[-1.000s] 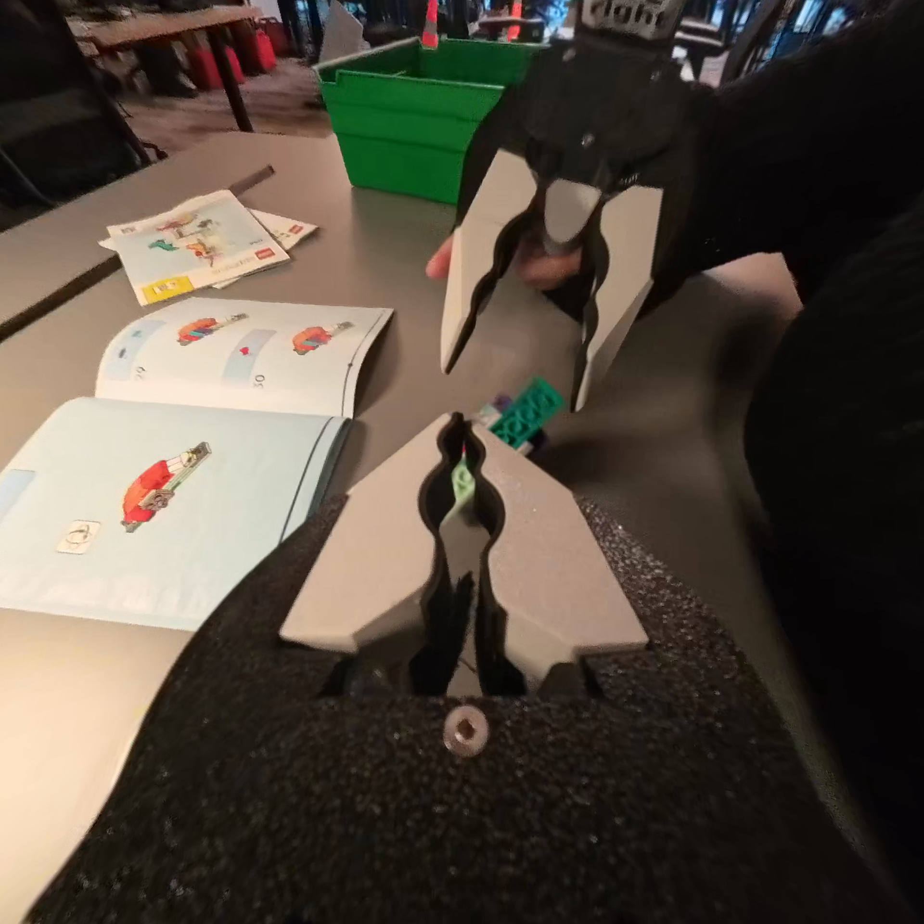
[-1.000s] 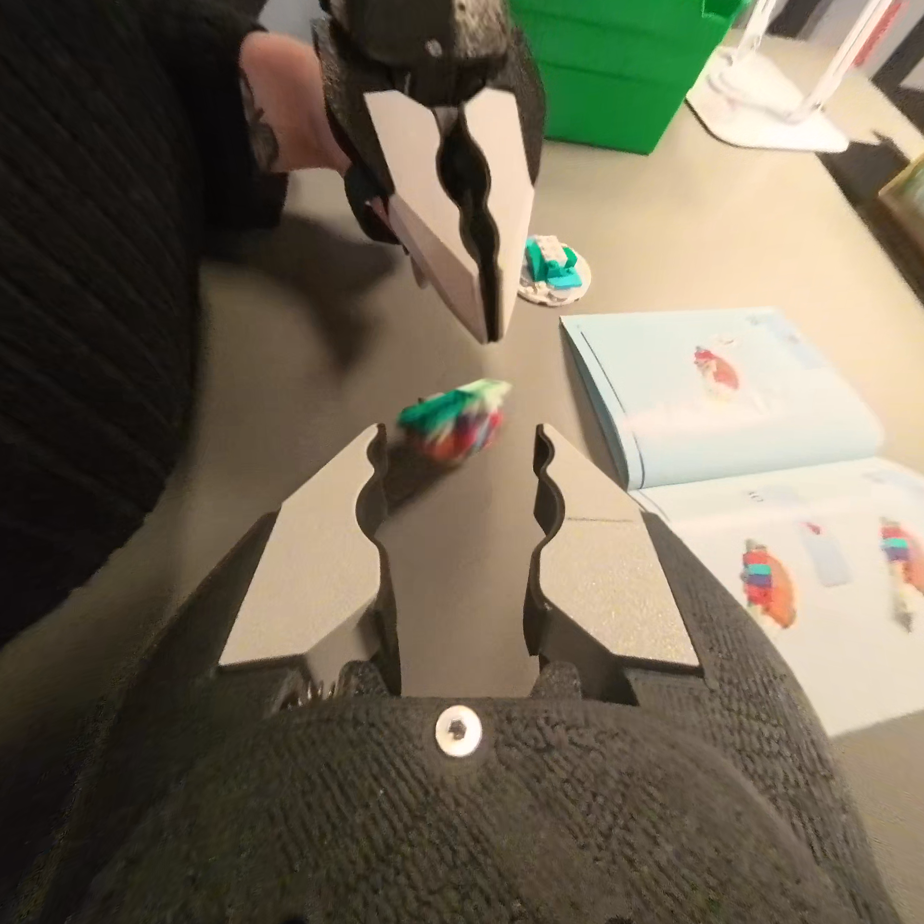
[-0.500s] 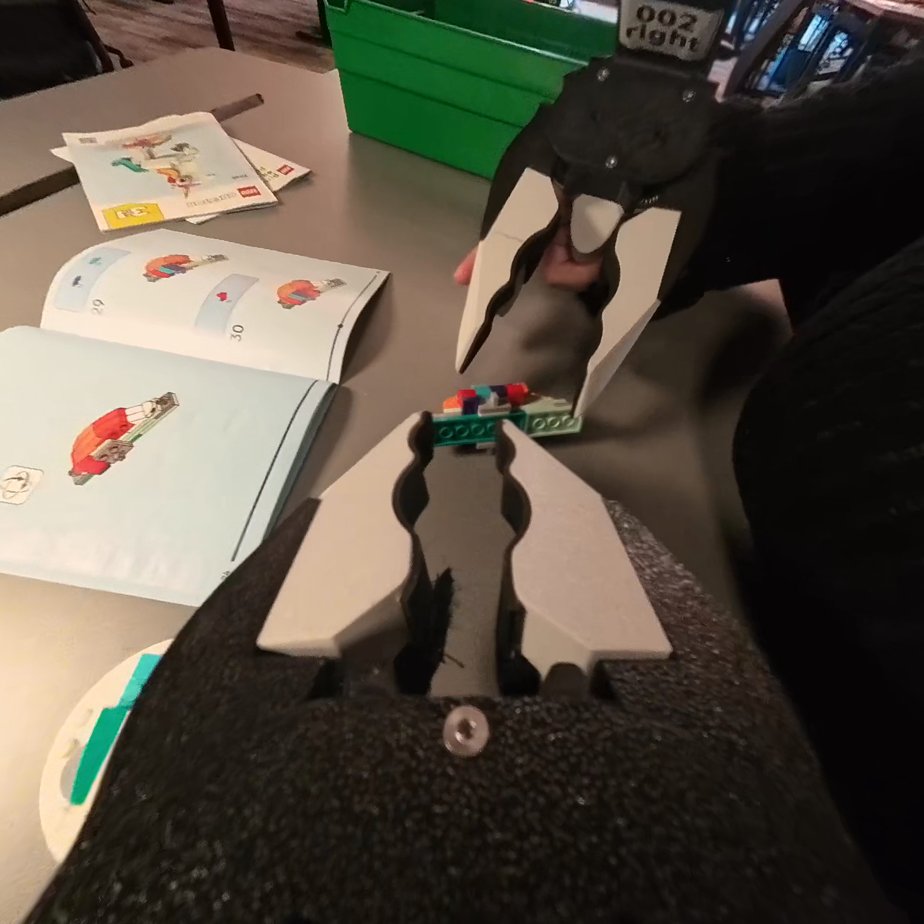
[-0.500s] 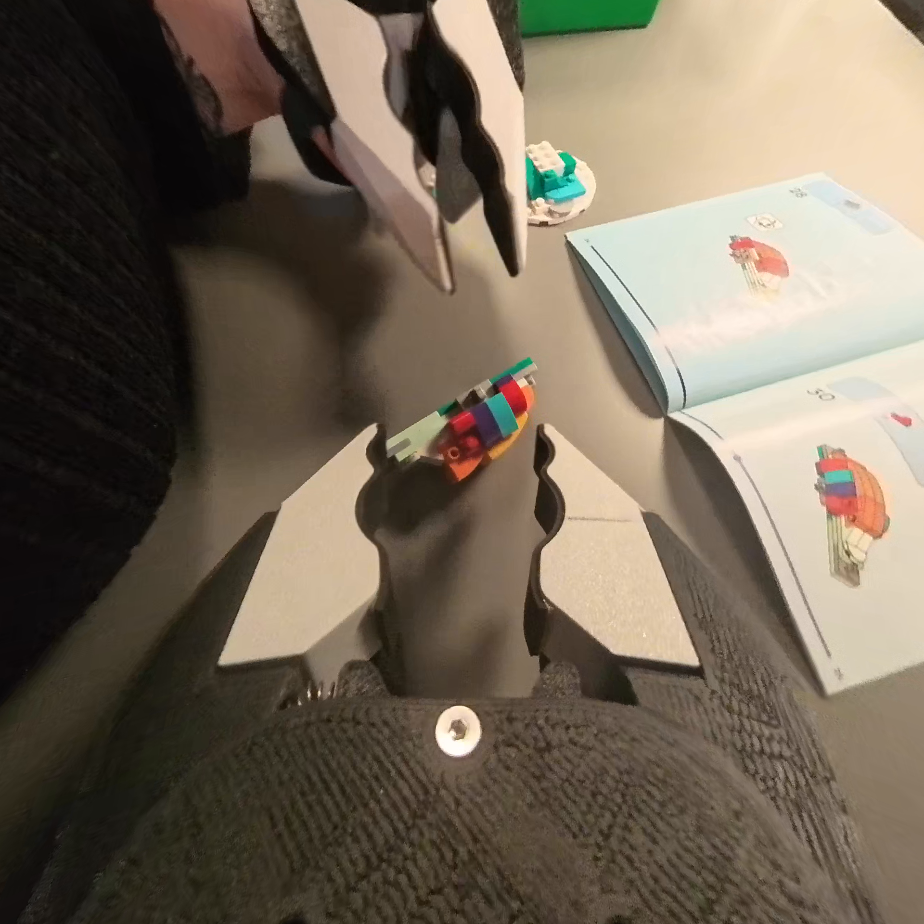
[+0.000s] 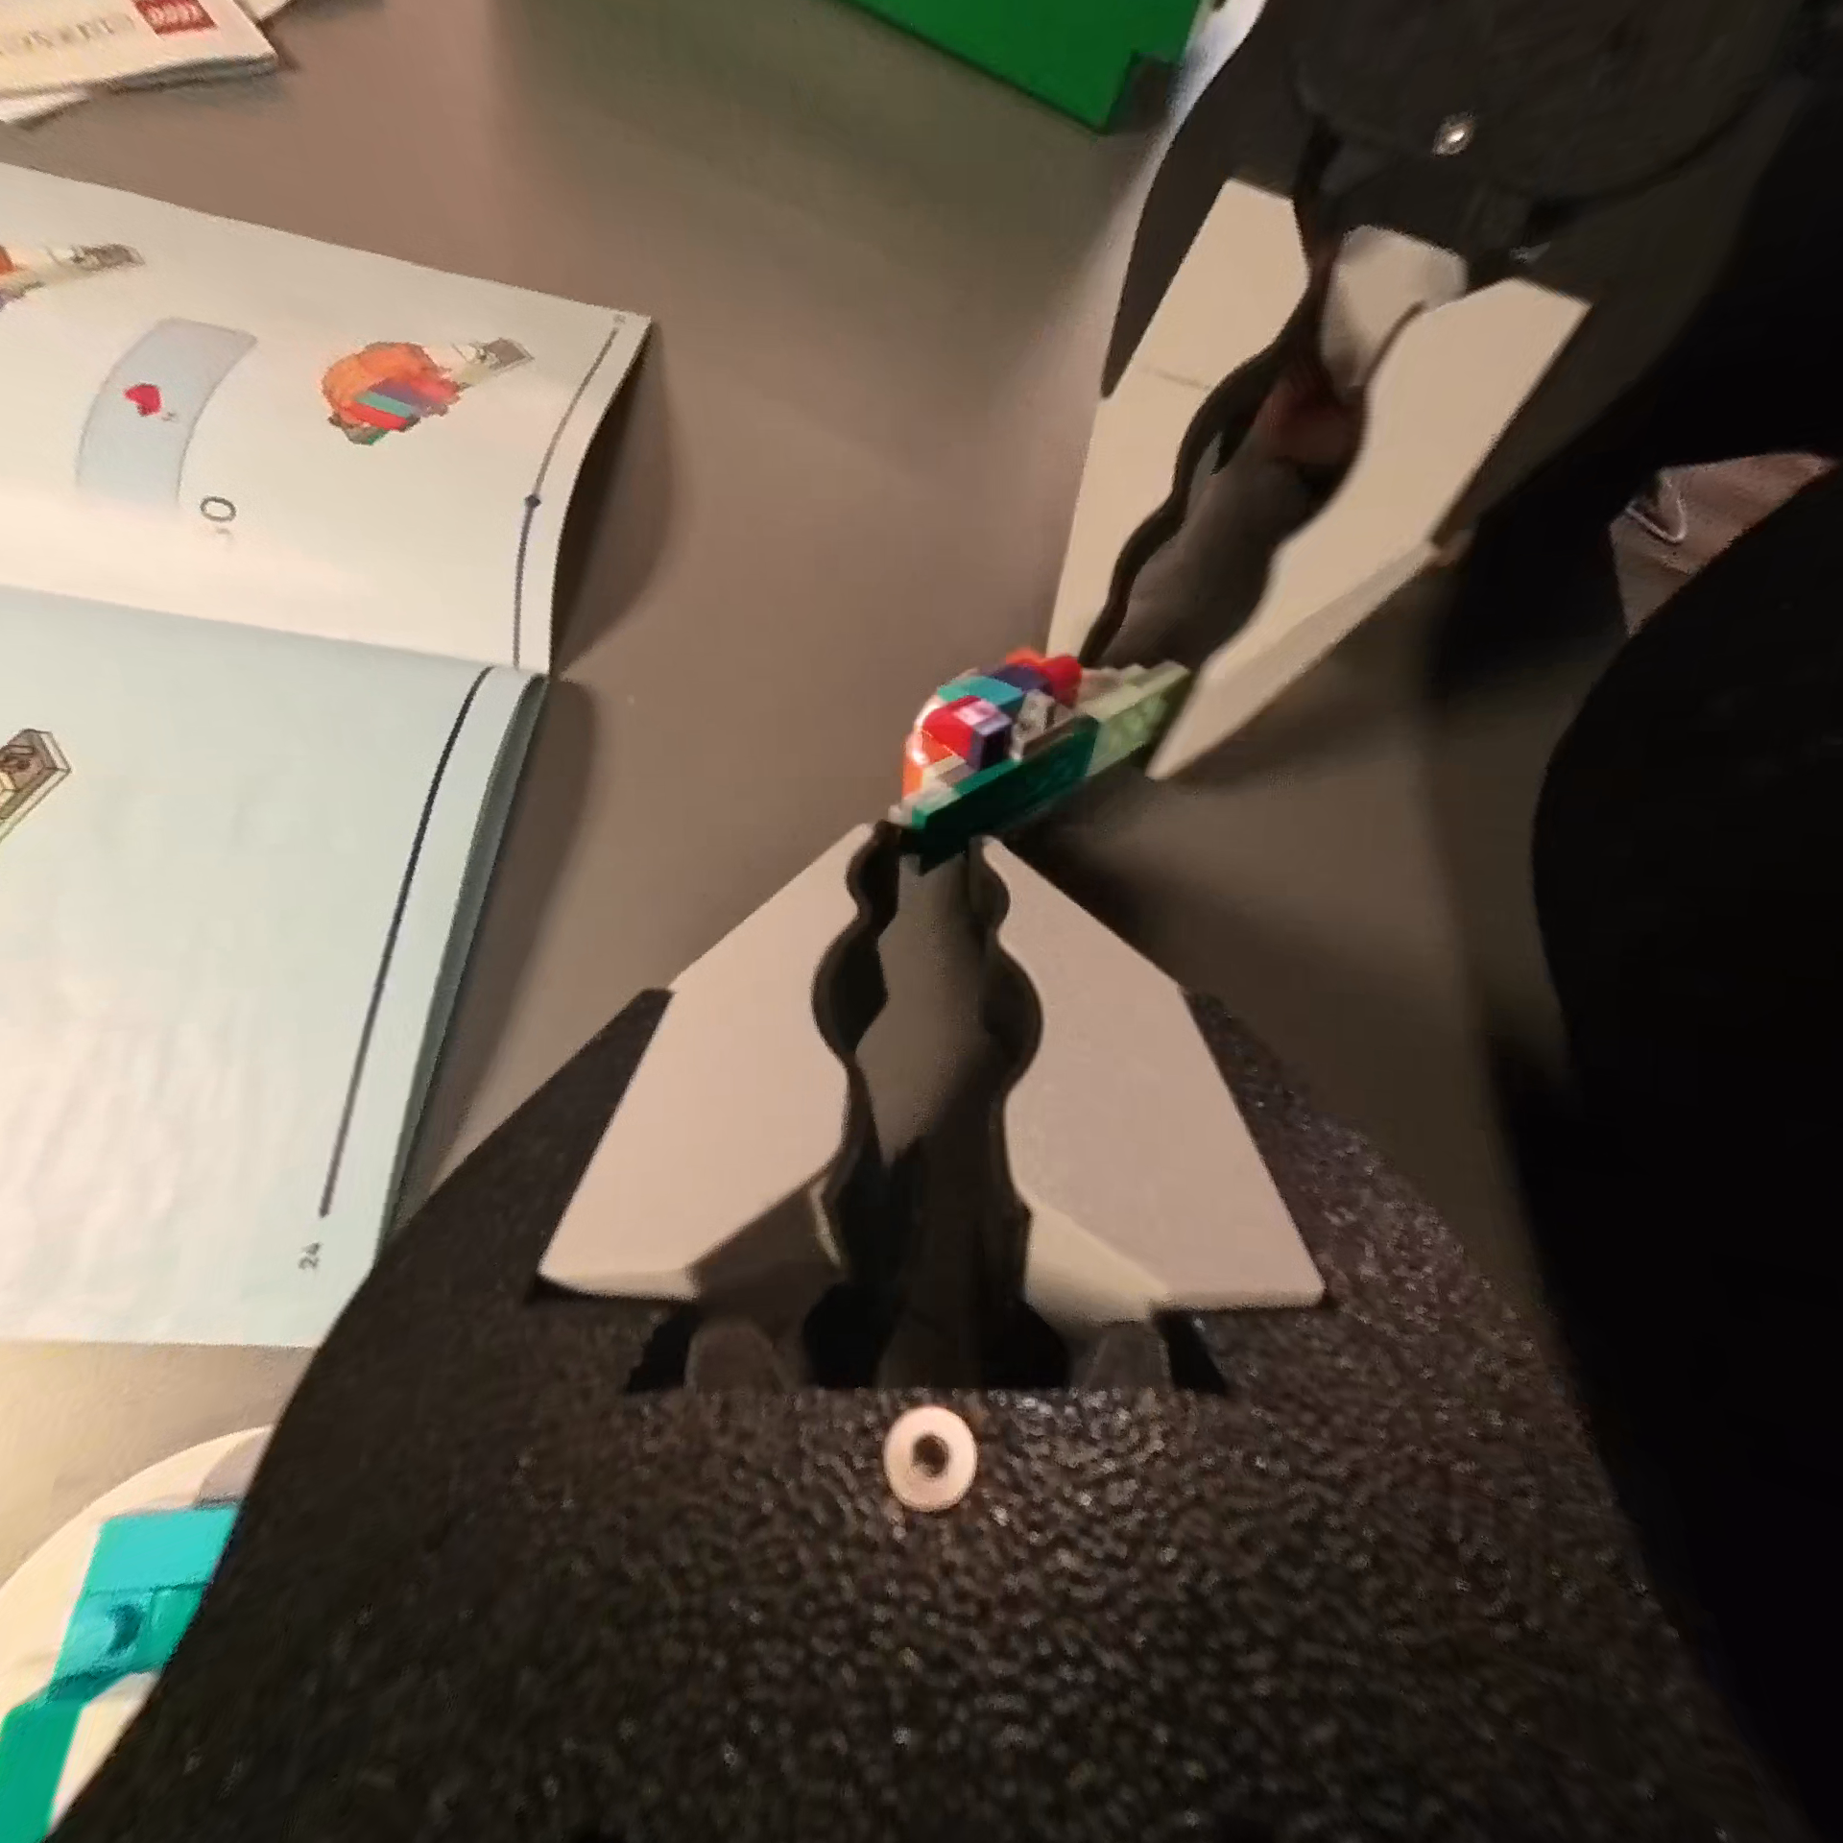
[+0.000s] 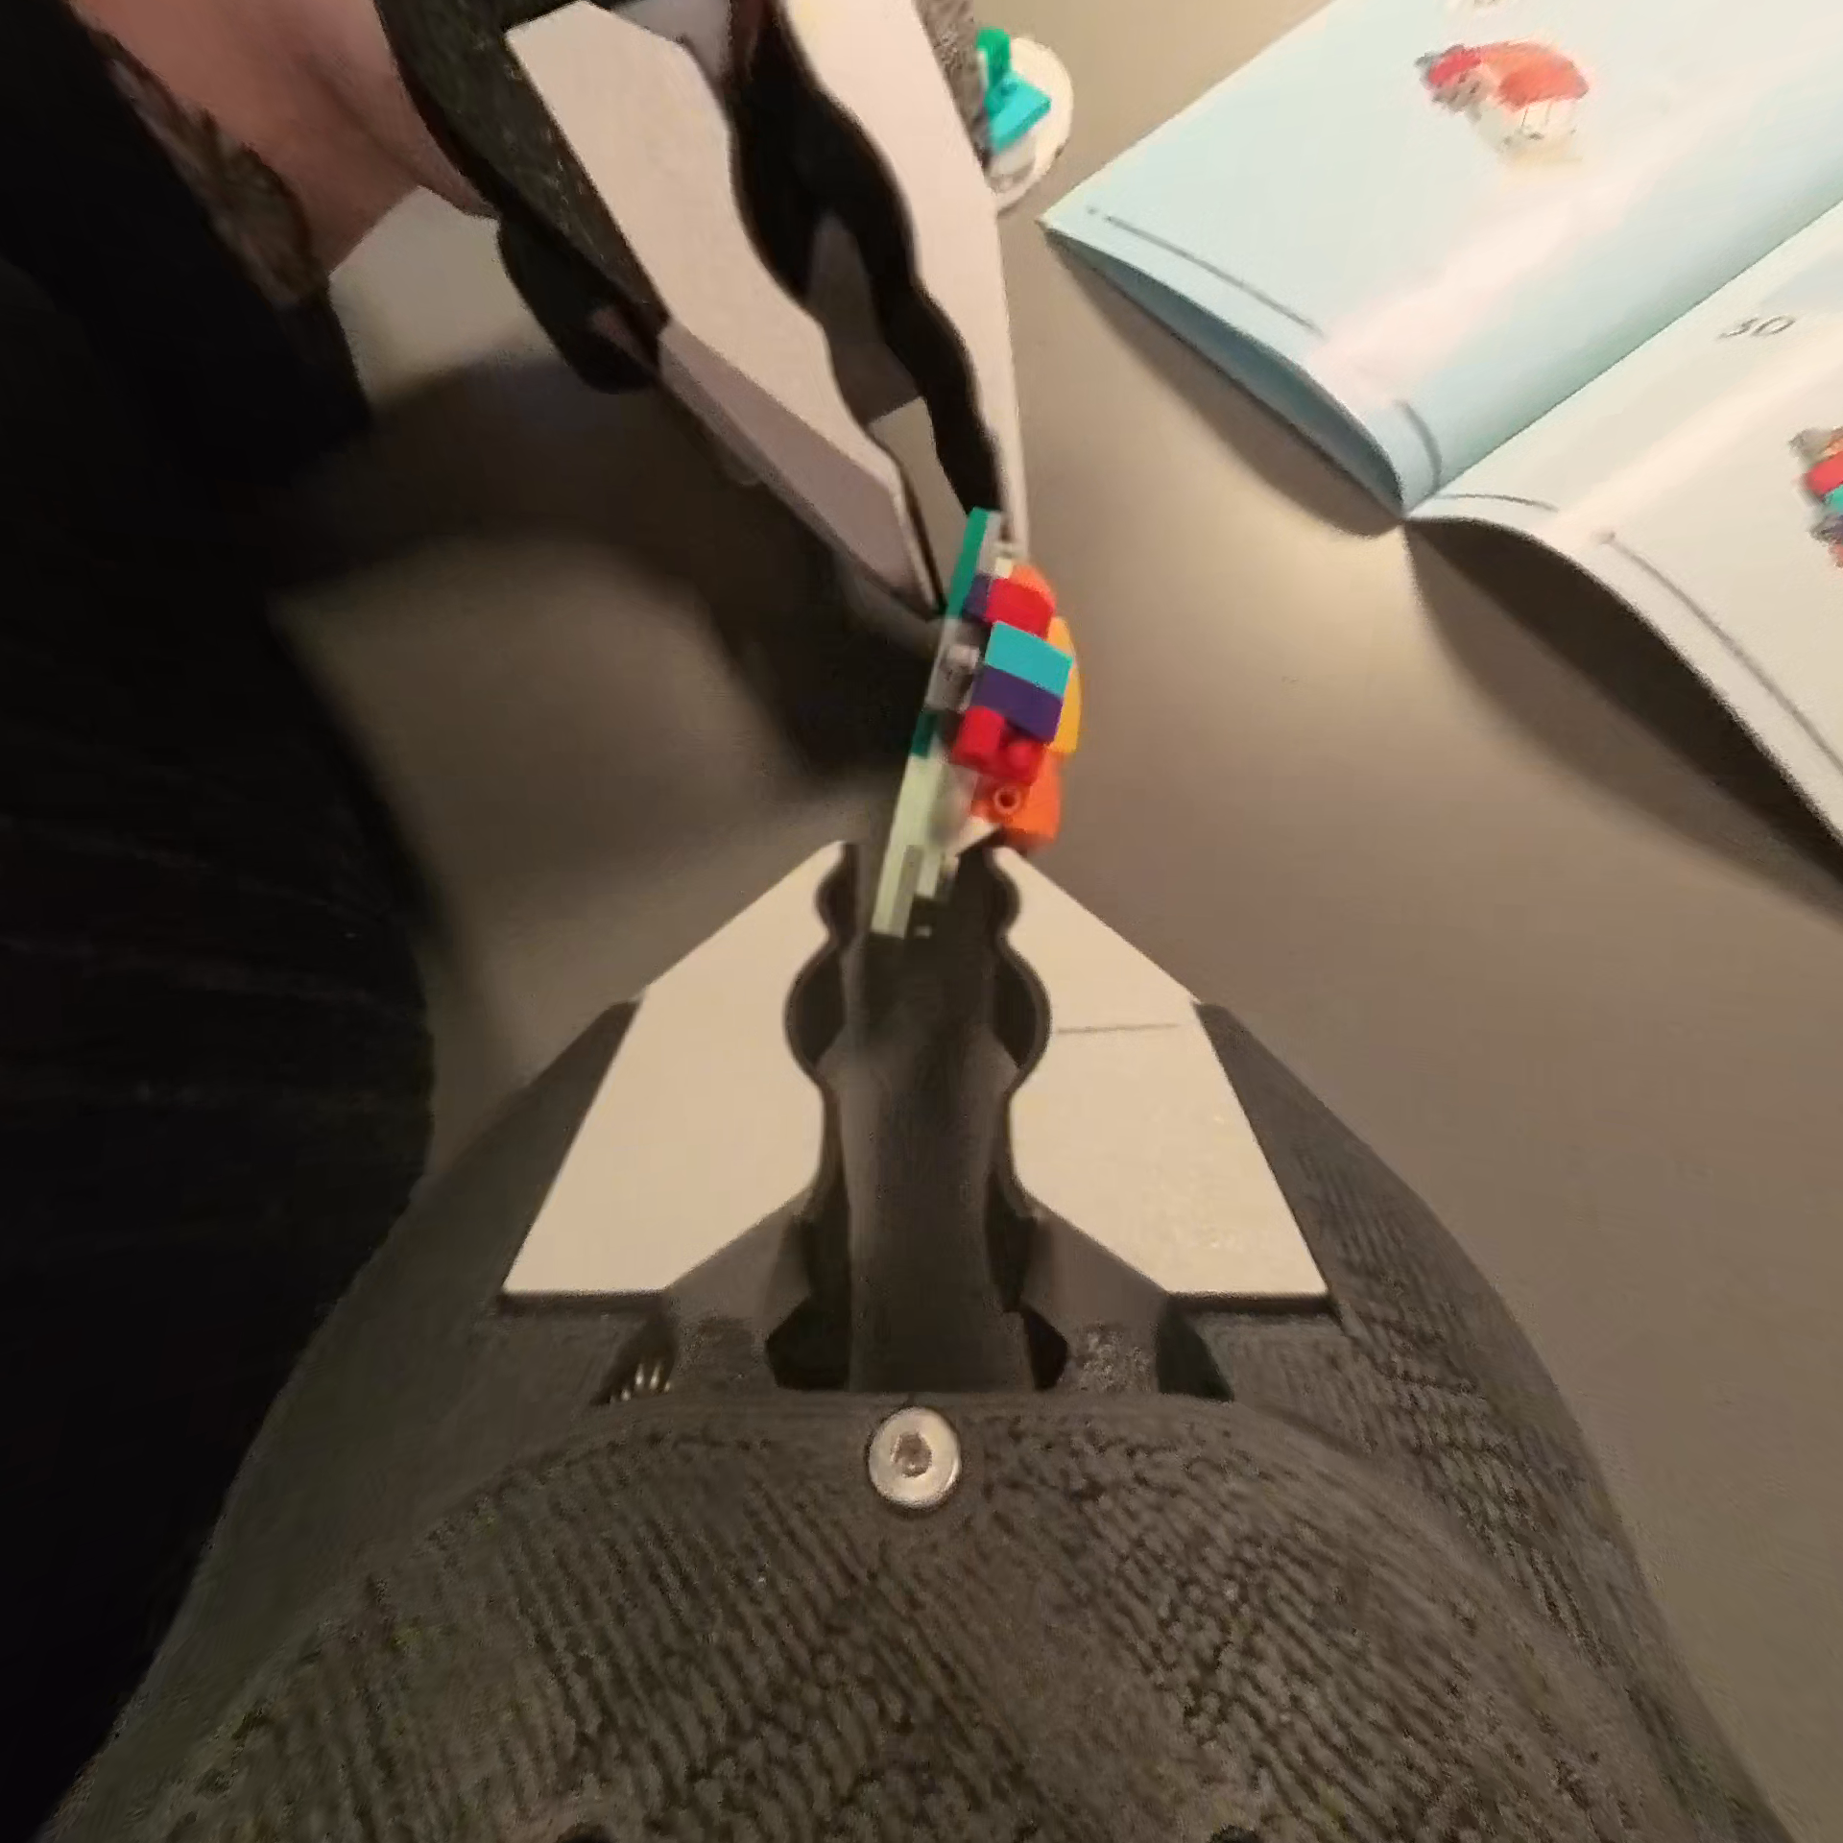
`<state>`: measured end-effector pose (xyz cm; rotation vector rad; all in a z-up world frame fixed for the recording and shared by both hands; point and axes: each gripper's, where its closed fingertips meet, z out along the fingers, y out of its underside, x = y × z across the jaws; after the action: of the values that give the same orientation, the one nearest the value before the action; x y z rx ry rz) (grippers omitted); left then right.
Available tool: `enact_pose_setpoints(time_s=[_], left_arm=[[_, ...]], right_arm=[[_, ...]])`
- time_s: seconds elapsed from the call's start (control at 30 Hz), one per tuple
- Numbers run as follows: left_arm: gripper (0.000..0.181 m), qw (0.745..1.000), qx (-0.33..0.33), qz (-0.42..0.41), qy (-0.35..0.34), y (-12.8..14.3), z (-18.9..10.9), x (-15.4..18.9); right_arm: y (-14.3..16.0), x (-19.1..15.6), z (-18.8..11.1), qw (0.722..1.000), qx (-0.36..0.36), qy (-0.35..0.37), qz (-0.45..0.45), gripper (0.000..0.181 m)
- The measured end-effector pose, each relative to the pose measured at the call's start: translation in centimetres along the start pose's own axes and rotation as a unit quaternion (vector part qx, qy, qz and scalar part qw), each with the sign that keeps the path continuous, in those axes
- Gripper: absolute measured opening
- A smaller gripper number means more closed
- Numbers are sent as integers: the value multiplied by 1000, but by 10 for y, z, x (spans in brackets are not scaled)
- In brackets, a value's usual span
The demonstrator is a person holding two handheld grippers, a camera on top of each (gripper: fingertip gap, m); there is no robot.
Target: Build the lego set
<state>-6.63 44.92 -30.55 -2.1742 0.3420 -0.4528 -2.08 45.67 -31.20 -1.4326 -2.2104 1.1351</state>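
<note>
The left hand-held gripper point(image 5: 932, 848) is pinching the dark green end of the lego model point(image 5: 1027, 743), its two grey fingers drawn close on the plate's edge, while the right hand-held gripper point(image 5: 1117, 698) is reaching in from the far side and clamping the pale green end. The model is hanging between the two tools above the grey table point(image 5: 848, 299), clear of its surface. From the left wrist view the model is lying roughly flat, with its red, teal, purple and orange bricks facing up; the open instruction booklet point(image 5: 249, 798) is spreading out to the left, a second leaflet point(image 5: 130, 50) is sitting at the top corner, a green bin point(image 5: 1047, 50) is showing at the top edge, and a white round dish point(image 5: 120, 1526) with teal pieces point(image 5: 140, 1596) is peeking out at the lower left. The right wrist view is giving the opposite angle: there the model point(image 6: 1007, 688) is standing on edge, its thin plate running between the right hand-held gripper point(image 6: 922, 898) below and the left hand-held gripper point(image 6: 962, 553) above, with the brick stack bulging to the right. Only this view is showing a person's hand point(image 6: 249, 110) and dark sleeve point(image 6: 150, 798) behind the left tool, and the booklet point(image 6: 1446, 249) is lying to the right.
</note>
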Motion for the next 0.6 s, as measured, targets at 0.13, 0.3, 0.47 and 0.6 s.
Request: enact_pose_setpoints(time_s=[0.13,0.3,0.47,0.6], left_arm=[[7,997,38,61,-37,-8,-9,-1],[27,993,78,38,-75,-18,-24,-10],[37,991,98,15,-93,-20,-35,-18],[43,990,111,5,-87,-20,-36,-16]], right_arm=[[-9,15,-3,994,26,66,-88,13],[-28,47,-18,882,11,244,-402,12],[-27,65,-21,737,-34,303,-603,11],[-12,71,-19,658,-76,268,-700,14]])
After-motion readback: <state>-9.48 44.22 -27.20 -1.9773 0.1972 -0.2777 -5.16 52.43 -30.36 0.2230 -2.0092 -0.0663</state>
